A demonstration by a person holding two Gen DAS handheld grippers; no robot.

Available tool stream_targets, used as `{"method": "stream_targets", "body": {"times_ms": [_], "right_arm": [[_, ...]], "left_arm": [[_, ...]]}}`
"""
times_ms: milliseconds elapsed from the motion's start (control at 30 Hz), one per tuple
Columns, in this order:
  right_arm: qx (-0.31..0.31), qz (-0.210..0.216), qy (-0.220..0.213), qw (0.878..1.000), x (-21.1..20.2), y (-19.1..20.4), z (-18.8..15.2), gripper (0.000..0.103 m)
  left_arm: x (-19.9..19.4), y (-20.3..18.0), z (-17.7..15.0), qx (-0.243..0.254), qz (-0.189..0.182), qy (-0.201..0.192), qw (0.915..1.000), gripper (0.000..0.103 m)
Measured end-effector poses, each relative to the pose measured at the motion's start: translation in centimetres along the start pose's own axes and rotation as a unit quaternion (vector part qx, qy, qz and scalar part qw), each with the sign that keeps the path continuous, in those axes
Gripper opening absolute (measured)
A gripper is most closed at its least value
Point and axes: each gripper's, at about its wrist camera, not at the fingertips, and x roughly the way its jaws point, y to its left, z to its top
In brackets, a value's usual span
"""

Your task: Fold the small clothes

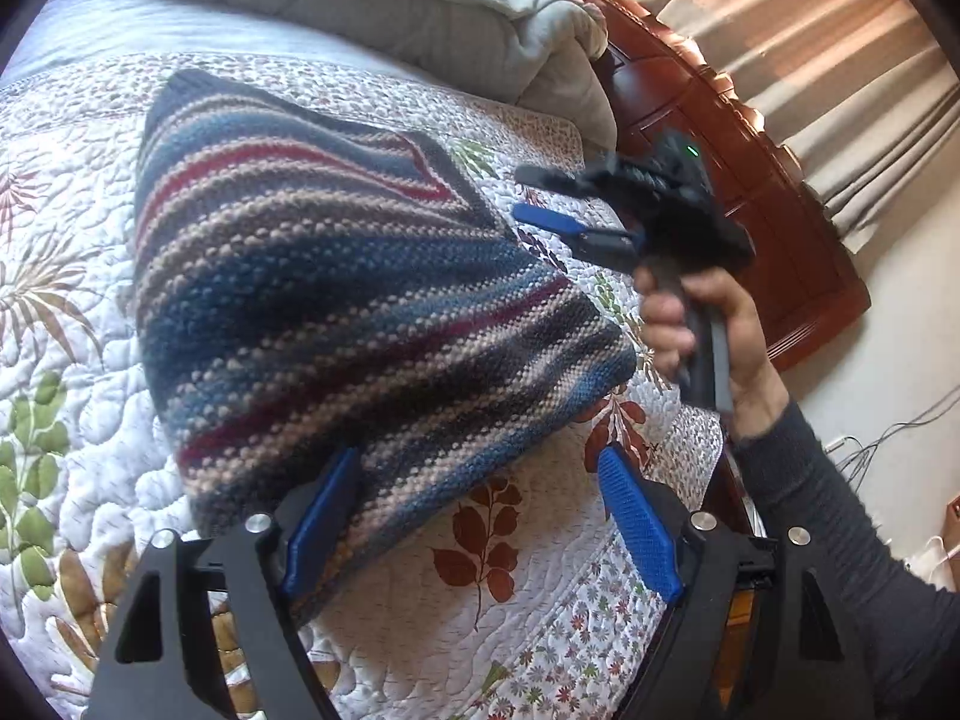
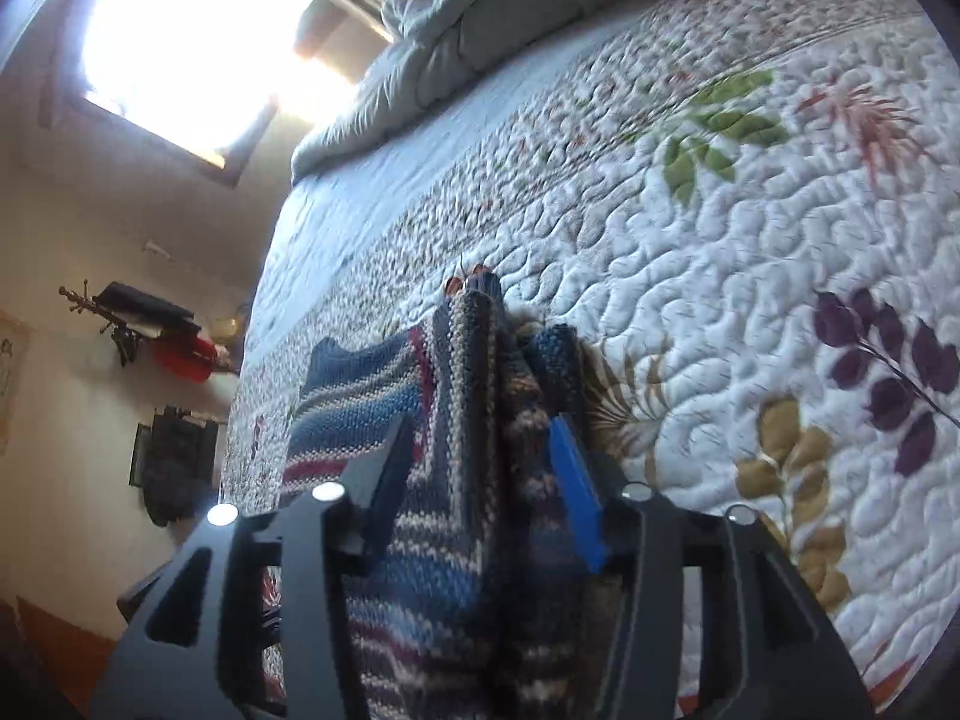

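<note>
**Knitted stripes lie half-folded, and the fold could spring open**

Quilted cotton with a leaf print (image 1: 78, 312) covers the bed, and a grey duvet (image 1: 420, 6) is heaped at its far end beside the dark wooden bed frame (image 1: 750, 180). On the quilt lies the striped knit garment (image 1: 336, 276), blue, red and beige. It is set on a slant, with one corner already turned over onto itself.

The left gripper (image 1: 477, 456) hangs over the garment's near edge with its fingers released and wide. One blue pad overlaps the wool; the other stands clear above the quilt. The right gripper (image 1: 531, 195), held in a person's hand (image 1: 714, 330), points at the far corner with its fingers parted and clamping nothing. From its own camera, bunched layers of wool fill the gap between them (image 2: 480, 426).

The risks look plain. A knit this thick is springy, so the turned-over corner may lift again if nothing presses it flat. A low pinch at either edge could catch the quilt along with the wool and drag both. A finger tip could also snag in the open stitches and pull a loop. If the two hands lift unevenly, the layers may slide and leave the next crease crooked.
</note>
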Motion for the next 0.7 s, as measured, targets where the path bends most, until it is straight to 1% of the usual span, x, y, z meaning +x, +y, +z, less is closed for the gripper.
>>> {"method": "stream_targets", "body": {"times_ms": [167, 200, 267, 333, 367, 400, 500, 533, 600, 667, 700], "right_arm": [[-0.014, -0.002, 0.043, 0.999, 3.2, 1.2, 1.6, 0.058], [-0.026, -0.016, 0.057, 0.998, 3.9, 1.6, 1.8, 0.055], [-0.044, -0.041, 0.070, 0.996, 4.6, 2.2, 1.5, 0.051], [-0.055, -0.054, 0.077, 0.994, 4.9, 2.4, 1.0, 0.038], [-0.059, -0.055, 0.078, 0.994, 4.9, 2.4, 1.1, 0.026], [-0.061, -0.053, 0.078, 0.994, 4.9, 2.4, 1.2, 0.023], [-0.076, -0.060, 0.066, 0.993, 4.4, 2.9, 1.1, 0.017], [-0.077, -0.063, 0.053, 0.994, 3.7, 2.9, 1.3, 0.016], [-0.065, -0.053, 0.016, 0.996, 1.8, 2.4, 1.7, 0.008], [-0.051, -0.048, -0.005, 0.998, 0.8, 1.9, 2.2, 0.007], [-0.039, -0.046, -0.007, 0.998, 0.7, 1.1, 2.3, 0.007]], "left_arm": [[-0.6, -0.6, 0.2, 0.006, -0.007, -0.010, 0.9999, 0.082], [-0.6, -0.7, 0.3, 0.008, -0.007, -0.009, 0.9999, 0.082], [-0.5, -0.8, 0.4, 0.011, -0.004, -0.007, 0.9999, 0.082], [-0.3, -0.9, 0.6, 0.012, -0.002, -0.007, 0.9999, 0.082], [-0.2, -1.0, 0.6, 0.011, -0.003, -0.008, 0.9999, 0.082], [-0.1, -0.9, 0.7, 0.007, -0.004, -0.009, 0.9999, 0.082], [0.1, -1.0, 0.8, 0.003, -0.005, -0.011, 0.9999, 0.082], [0.1, -0.9, 0.8, 0.002, -0.006, -0.012, 0.9999, 0.082], [0.0, -0.8, 0.9, 0.002, -0.007, -0.014, 0.9999, 0.082], [-0.2, -0.8, 0.9, 0.004, -0.007, -0.016, 0.9998, 0.082], [-0.4, -0.8, 0.9, 0.005, -0.009, -0.019, 0.9998, 0.082]]}}
